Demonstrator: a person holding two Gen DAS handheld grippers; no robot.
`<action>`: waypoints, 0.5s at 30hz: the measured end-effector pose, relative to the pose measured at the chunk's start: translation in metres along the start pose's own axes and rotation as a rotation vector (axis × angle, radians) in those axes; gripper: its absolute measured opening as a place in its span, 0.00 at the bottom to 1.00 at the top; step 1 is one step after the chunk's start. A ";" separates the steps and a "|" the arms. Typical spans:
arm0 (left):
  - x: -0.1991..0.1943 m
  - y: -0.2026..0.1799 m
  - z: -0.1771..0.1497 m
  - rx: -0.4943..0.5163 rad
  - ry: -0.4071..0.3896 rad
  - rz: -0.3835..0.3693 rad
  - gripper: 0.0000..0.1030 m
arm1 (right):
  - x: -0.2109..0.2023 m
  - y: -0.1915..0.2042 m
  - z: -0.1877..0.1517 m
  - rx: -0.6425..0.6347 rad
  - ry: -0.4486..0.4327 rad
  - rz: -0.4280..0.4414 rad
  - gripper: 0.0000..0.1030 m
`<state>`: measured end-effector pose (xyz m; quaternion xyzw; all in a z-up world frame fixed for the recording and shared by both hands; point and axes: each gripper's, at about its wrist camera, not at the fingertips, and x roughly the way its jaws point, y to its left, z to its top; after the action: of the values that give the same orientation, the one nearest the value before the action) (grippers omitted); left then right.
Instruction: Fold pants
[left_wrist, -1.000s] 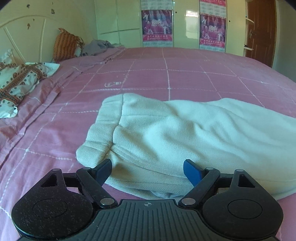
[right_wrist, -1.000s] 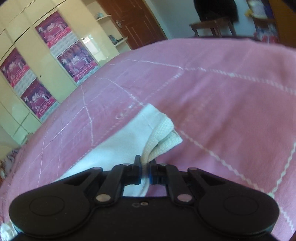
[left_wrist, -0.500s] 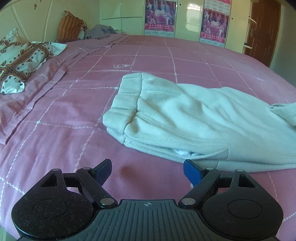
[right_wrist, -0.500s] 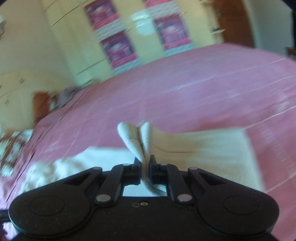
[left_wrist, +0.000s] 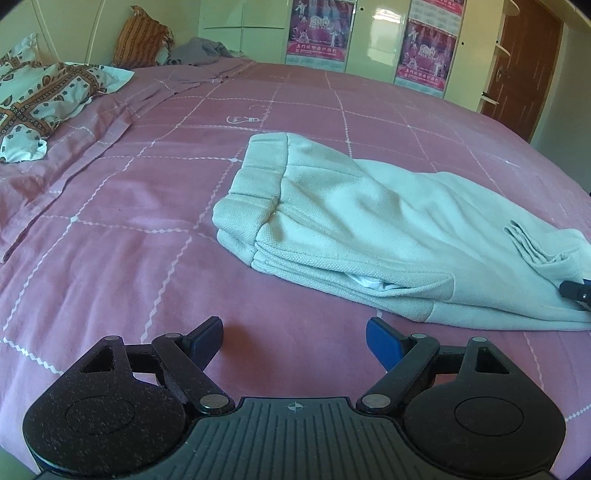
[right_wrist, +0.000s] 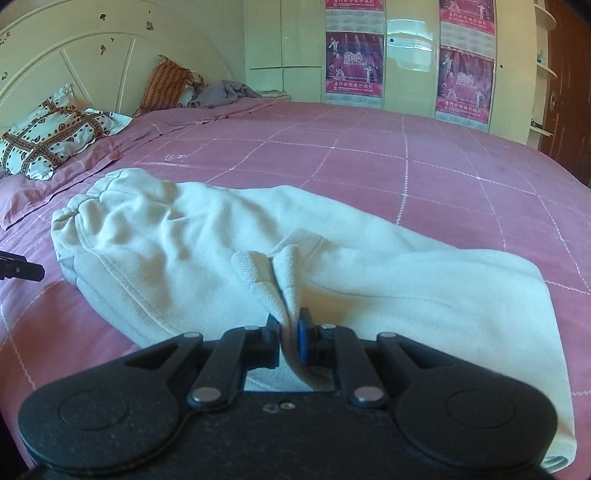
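The cream pants (left_wrist: 369, 225) lie on the pink bedspread (left_wrist: 129, 229), waistband toward the headboard, legs folded over. My left gripper (left_wrist: 294, 341) is open and empty, hovering over the bedspread short of the pants. My right gripper (right_wrist: 288, 334) is shut on the pants' leg cuffs (right_wrist: 275, 273) and holds them over the upper pants (right_wrist: 177, 236). A tip of the right gripper (left_wrist: 576, 291) shows at the right edge of the left wrist view; a tip of the left gripper (right_wrist: 22, 269) shows at the left edge of the right wrist view.
Patterned pillow (left_wrist: 40, 99) and an orange cushion (left_wrist: 142, 37) lie by the white headboard (right_wrist: 92, 55). A grey garment (left_wrist: 199, 55) lies at the far bed edge. Wardrobe doors with posters (left_wrist: 424, 40) and a brown door (left_wrist: 524, 66) stand beyond the bed.
My left gripper has pulled back from the waistband, still open. My right gripper has carried the leg cuffs over toward the waistband, folding the legs across the pants.
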<state>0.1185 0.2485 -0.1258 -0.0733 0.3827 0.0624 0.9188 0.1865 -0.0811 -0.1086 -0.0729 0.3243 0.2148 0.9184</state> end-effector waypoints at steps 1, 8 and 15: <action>0.000 -0.001 0.000 0.004 -0.002 0.005 0.82 | 0.003 0.002 -0.002 0.009 0.016 0.008 0.16; -0.014 -0.012 -0.002 0.012 -0.040 0.030 0.82 | 0.006 0.006 -0.007 0.268 0.018 0.204 0.30; -0.040 -0.103 0.015 0.092 -0.177 -0.150 0.56 | -0.070 -0.061 -0.017 0.318 -0.152 0.125 0.11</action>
<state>0.1186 0.1480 -0.0783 -0.0535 0.2961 -0.0178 0.9535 0.1554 -0.1645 -0.0785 0.1098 0.2878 0.2223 0.9251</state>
